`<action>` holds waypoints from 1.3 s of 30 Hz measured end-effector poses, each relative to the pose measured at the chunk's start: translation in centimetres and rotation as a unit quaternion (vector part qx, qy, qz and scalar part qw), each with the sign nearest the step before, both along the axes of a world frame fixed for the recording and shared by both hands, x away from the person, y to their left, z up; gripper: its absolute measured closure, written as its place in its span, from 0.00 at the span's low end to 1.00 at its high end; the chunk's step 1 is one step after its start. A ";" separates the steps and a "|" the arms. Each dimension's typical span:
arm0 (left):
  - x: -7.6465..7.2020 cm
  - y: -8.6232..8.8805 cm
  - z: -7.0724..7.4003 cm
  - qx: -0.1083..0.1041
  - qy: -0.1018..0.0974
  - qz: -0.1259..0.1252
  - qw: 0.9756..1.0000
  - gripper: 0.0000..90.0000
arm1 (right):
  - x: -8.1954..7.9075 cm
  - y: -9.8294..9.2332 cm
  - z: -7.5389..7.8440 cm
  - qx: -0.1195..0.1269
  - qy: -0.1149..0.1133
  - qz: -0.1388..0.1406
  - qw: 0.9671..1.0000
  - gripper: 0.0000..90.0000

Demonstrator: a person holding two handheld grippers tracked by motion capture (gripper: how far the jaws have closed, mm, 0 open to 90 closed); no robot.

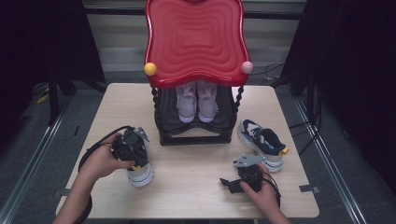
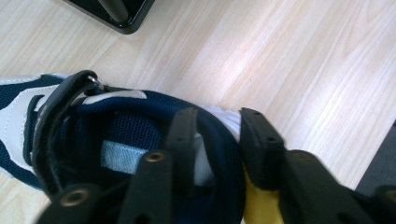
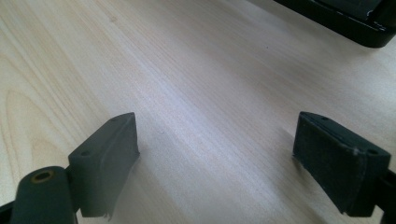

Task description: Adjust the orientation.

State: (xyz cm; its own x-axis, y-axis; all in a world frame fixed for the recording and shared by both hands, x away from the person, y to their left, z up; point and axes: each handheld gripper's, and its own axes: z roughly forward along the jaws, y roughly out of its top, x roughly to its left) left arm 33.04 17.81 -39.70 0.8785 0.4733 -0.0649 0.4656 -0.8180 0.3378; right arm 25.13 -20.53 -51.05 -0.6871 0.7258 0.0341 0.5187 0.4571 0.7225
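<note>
Where we see things on the table

We see a rack [image 1: 196, 126] at the table's [image 1: 196, 186] back, two shoes [image 1: 196, 102] inside, one shoe [image 1: 262, 142] right of it, another shoe [image 1: 139, 173] front left.

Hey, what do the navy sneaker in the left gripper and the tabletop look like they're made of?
Navy sneaker: probably woven mesh lining with smooth white synthetic-leather panels; the collar shows a fine textile weave, the panels a matte, even surface. The left gripper is shut on its heel collar.
Tabletop: light wood or wood-look laminate; grain lines run across it with a soft sheen.
</note>
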 end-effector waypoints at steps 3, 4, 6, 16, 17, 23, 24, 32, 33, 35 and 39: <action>0.2 0.0 0.0 -0.010 0.011 0.026 1.000 0.80 | 0.0 0.0 0.0 -0.001 0.000 0.000 1.000 0.15; 0.2 0.0 0.0 -0.012 0.011 0.030 0.999 0.81 | 0.0 0.0 0.0 -0.001 0.000 0.000 1.000 0.15; 0.1 -0.3 0.0 -0.020 0.000 0.042 0.999 0.82 | 0.0 0.0 0.0 -0.001 0.000 0.000 1.000 0.15; 0.5 -0.7 -0.3 -0.042 -0.014 0.063 0.997 0.79 | 0.0 0.0 0.0 -0.001 0.000 0.000 1.000 0.15; 0.5 -0.6 -0.2 -0.042 -0.014 0.055 0.998 0.77 | 0.0 0.0 0.0 -0.001 0.000 0.000 1.000 0.15; 0.6 -0.6 -0.1 0.003 0.008 0.031 0.999 0.58 | 0.0 0.0 0.0 0.000 0.000 0.000 1.000 0.15; 0.6 -0.7 -0.1 0.008 0.011 0.029 0.999 0.56 | 0.0 0.0 0.0 0.000 0.001 -0.001 1.000 0.15; 1.2 -0.7 0.5 -0.008 0.023 0.027 0.999 0.44 | 0.0 0.0 0.0 0.000 0.000 0.000 1.000 0.15; 1.2 -0.7 0.7 -0.018 0.024 0.029 0.999 0.44 | 0.0 0.0 0.0 0.000 0.000 0.000 1.000 0.15; 1.1 -0.6 1.1 -0.018 0.021 0.027 0.999 0.42 | 0.0 0.0 0.0 0.000 0.000 0.000 1.000 0.15; 0.6 -0.5 1.3 0.003 0.026 0.011 1.000 0.40 | 0.0 0.0 0.0 0.000 0.000 0.000 1.000 0.15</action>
